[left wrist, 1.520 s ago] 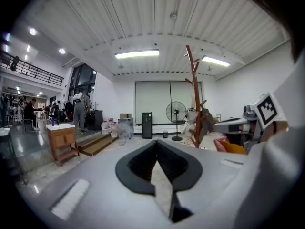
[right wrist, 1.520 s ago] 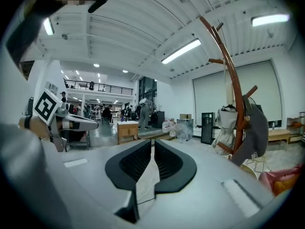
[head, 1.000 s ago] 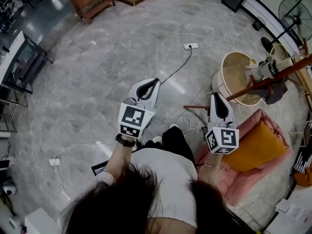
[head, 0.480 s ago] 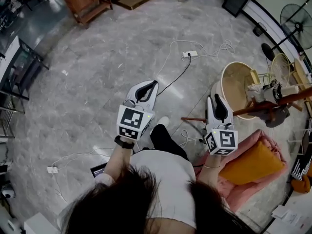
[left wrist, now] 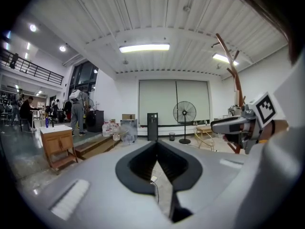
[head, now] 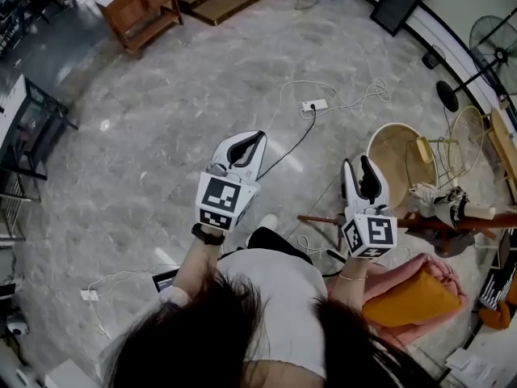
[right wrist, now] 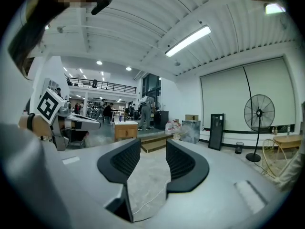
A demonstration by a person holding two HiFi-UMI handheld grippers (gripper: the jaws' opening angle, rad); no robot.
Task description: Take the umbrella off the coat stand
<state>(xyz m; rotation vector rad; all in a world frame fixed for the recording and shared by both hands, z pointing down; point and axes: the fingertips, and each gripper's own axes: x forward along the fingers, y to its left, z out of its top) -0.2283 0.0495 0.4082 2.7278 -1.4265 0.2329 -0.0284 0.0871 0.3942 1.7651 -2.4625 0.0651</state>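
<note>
Since the umbrella (head: 443, 203) is on the stand (head: 416, 223) at far right of the head view, well apart from my left gripper (head: 249, 144) and right gripper (head: 362, 168), nothing is done yet; both forearms reach out near level. Left gripper view: jaws pressed together, empty. Right gripper view: jaws partly spread, just been opening, nothing between.

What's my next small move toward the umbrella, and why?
Probably swing the right gripper rightward toward the coat stand. Its jaws have just been opening, with nothing between them, and in the head view the stand, carrying a pale bundle that may be the umbrella, stands off to its right, apart from it.
</note>
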